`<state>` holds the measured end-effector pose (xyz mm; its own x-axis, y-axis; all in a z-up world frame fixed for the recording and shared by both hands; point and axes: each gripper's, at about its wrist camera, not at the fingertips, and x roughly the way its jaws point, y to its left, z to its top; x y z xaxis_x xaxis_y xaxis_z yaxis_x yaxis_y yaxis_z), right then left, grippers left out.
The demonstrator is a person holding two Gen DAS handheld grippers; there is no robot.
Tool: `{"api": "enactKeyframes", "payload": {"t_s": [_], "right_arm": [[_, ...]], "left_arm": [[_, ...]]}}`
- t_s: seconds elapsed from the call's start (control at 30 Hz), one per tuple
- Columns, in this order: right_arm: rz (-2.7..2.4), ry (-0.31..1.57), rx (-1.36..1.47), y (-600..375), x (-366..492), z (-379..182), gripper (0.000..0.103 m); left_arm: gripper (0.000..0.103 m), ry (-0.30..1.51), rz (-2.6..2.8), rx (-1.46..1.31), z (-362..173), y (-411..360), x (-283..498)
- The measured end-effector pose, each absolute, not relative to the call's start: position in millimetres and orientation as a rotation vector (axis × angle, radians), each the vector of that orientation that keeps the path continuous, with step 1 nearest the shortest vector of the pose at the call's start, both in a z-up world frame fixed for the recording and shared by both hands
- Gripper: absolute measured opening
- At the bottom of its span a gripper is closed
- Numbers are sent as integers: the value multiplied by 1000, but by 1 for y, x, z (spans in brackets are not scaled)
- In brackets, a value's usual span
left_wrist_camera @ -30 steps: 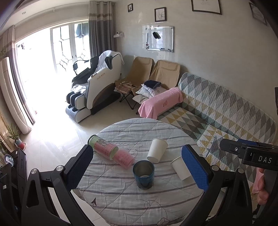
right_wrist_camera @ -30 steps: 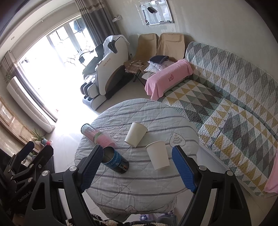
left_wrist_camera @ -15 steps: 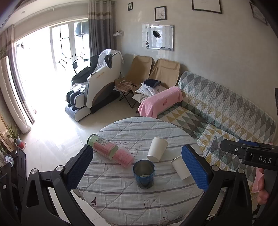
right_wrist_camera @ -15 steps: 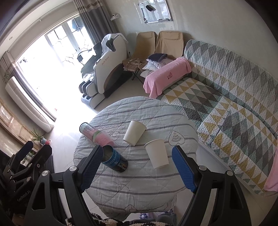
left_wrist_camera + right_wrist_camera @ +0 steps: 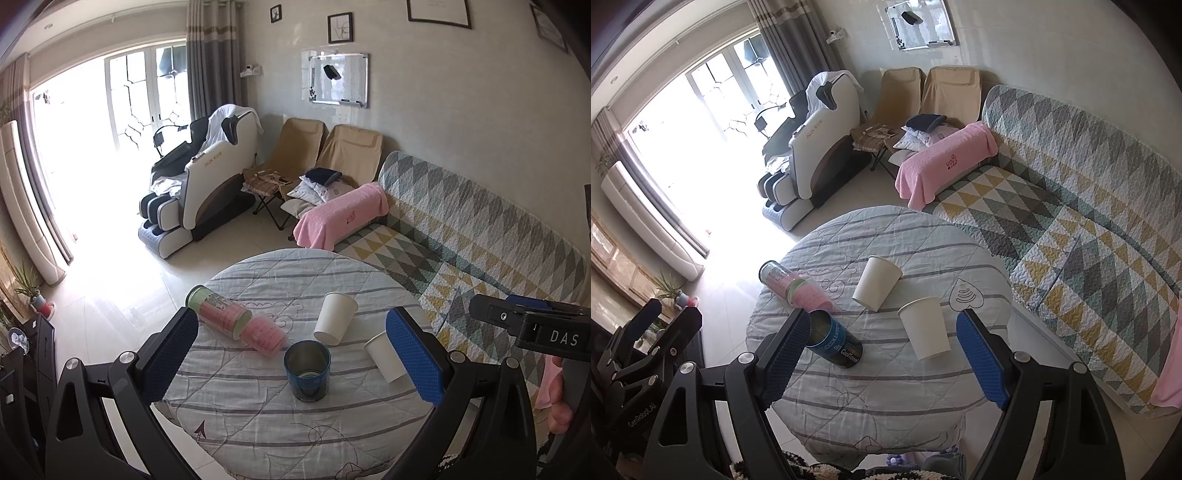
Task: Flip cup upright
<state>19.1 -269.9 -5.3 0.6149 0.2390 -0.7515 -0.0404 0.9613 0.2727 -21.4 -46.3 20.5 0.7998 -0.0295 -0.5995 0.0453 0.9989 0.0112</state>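
Note:
Several cups lie on their sides on a round table (image 5: pixel 258 417) (image 5: pixel 886 398) with a striped quilted cover. A blue metal cup (image 5: pixel 307 371) (image 5: pixel 833 339) lies with its mouth toward the left gripper. Two white paper cups lie near it: one further back (image 5: pixel 335 318) (image 5: pixel 877 282), one to the right (image 5: pixel 384 356) (image 5: pixel 926 333). A pink-and-green plastic tumbler (image 5: pixel 236 320) (image 5: pixel 794 288) lies at the left. My left gripper (image 5: pixel 291 360) is open and empty, above the table's near side. My right gripper (image 5: pixel 881 352) is open and empty, also held above the table.
A patchwork-covered sofa (image 5: pixel 480 251) (image 5: pixel 1071 206) stands right of the table, with a pink towel (image 5: pixel 340 218) on its end. A massage chair (image 5: pixel 207 184) and two folding chairs stand beyond. The other gripper shows at each view's edge: right (image 5: pixel 532 325), left (image 5: pixel 642 350).
Both views have shifted slightly, so the table sits a little higher in the frames. The cups have not moved. Both grippers stay open.

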Motion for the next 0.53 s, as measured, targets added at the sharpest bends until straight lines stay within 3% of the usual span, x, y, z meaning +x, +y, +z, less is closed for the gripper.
{"api": "enactKeyframes", "payload": {"t_s": [0.53], "right_arm": [[164, 899, 238, -270, 19, -4, 83]], "left_arm": [[103, 641, -38, 14, 20, -46, -21]]}}
